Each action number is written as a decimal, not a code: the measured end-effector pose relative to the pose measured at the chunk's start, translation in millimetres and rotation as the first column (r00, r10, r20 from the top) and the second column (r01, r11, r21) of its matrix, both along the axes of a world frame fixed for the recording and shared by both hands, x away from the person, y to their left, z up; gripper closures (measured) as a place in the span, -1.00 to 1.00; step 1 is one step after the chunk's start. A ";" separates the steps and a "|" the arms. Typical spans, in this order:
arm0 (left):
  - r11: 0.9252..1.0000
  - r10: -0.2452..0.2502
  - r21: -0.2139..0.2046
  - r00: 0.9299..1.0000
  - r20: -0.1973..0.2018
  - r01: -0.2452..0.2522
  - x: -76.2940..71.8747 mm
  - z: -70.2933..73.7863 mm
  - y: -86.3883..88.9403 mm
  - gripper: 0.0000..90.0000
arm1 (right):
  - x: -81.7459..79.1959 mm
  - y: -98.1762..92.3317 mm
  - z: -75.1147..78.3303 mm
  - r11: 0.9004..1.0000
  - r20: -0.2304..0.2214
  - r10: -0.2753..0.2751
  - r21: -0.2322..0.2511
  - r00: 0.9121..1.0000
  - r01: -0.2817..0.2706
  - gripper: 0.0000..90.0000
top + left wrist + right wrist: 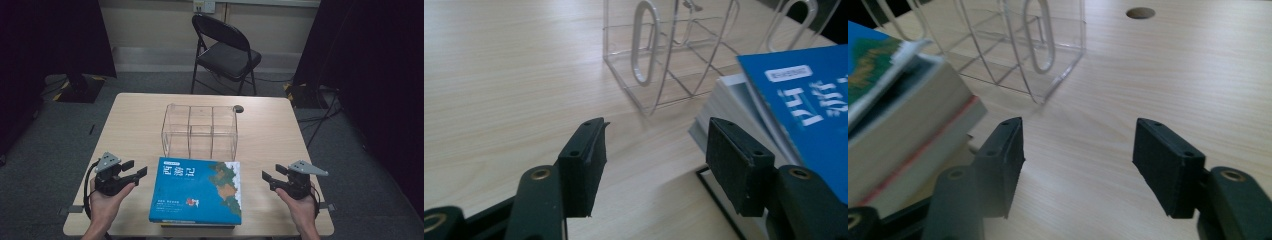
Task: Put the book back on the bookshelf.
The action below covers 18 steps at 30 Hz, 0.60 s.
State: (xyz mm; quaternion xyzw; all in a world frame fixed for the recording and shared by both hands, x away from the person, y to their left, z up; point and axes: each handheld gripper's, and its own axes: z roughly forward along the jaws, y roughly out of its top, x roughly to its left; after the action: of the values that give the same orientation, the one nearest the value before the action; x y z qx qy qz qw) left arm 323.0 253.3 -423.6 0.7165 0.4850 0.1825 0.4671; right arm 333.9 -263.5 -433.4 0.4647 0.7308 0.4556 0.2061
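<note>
Left gripper [134,170] and right gripper [269,179] face inward, jaws apart, empty.

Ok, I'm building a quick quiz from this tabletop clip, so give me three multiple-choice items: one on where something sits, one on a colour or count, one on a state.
1. Where does the clear rack stand relative to the stack of books?
A. Behind it, farther from the person
B. On top of it
C. Left of it, by the left gripper

2. What colour is most of the top book's cover?
A. Red
B. Blue
C. Black

3. How do the left gripper and right gripper stand?
A. Both shut on the books
B. Left shut on the rack, right open
C. Both open, holding nothing

Answers:
1 A, the high view shows the rack beyond the books, toward the chair.
2 B, the cover is blue with a map patch.
3 C, each gripper view shows bare table between the jaws.
</note>
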 end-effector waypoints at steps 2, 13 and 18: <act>1.000 -0.012 0.003 1.000 0.012 0.012 -1.9 3.0 -2.0 -0.08 | -2.3 4.6 5.2 1.000 0.012 0.027 0.011 1.000 -0.028 -0.10; 0.996 -0.089 -0.018 0.995 0.042 0.090 -7.4 16.6 -19.5 0.03 | 7.8 39.6 36.3 0.986 0.068 0.162 0.034 0.984 -0.164 0.02; 0.992 -0.112 -0.060 0.993 0.044 0.115 -2.4 23.0 -36.8 0.07 | 17.4 70.4 46.2 0.967 0.087 0.254 0.005 0.963 -0.255 0.21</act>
State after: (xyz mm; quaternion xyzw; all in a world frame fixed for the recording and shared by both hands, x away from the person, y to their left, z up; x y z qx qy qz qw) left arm 320.6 216.6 -400.5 0.7243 0.4393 0.1548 0.5083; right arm 351.3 -193.1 -387.2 0.3486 0.7712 0.5038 0.1732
